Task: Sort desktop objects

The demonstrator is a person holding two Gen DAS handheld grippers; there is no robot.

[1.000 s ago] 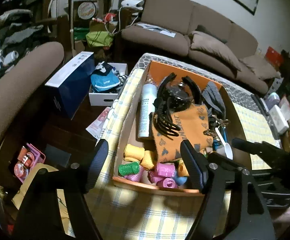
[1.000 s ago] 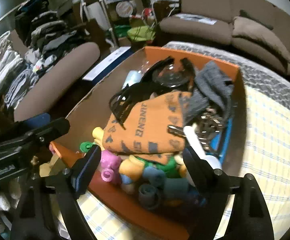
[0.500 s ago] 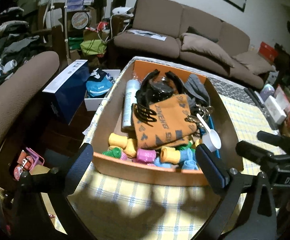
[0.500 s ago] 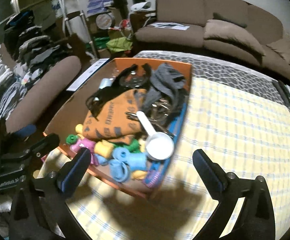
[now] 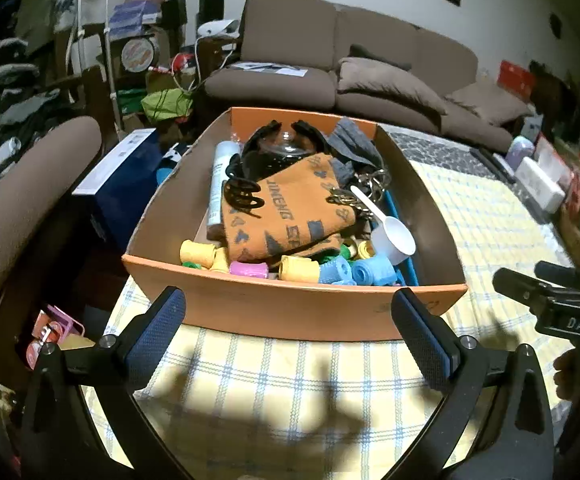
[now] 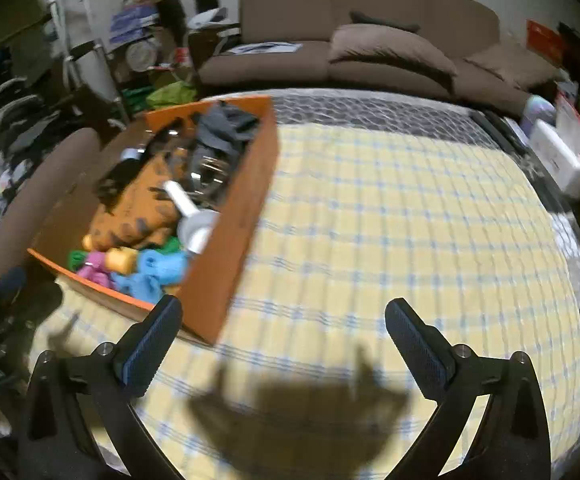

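Observation:
An orange cardboard box (image 5: 290,312) sits on the yellow checked tablecloth (image 5: 273,384). It holds an orange sock (image 5: 290,212), a white scoop (image 5: 392,232), a white spray bottle (image 5: 219,180), black hair claws (image 5: 245,196), grey cloth (image 5: 354,144), keys and several coloured hair rollers (image 5: 302,268). My left gripper (image 5: 290,336) is open and empty, just in front of the box's near wall. My right gripper (image 6: 281,340) is open and empty over the bare cloth, right of the box (image 6: 241,216). It also shows at the right edge of the left wrist view (image 5: 554,300).
A brown sofa (image 5: 354,72) stands behind the table. A brown armchair (image 5: 21,208) and a blue box (image 5: 117,184) are left of it. White boxes and small items (image 6: 558,156) lie along the table's right edge. Floor clutter sits at the lower left.
Both grippers have pulled back from the box and opened wider. The right gripper has swung to the right, so the box now sits at its left.

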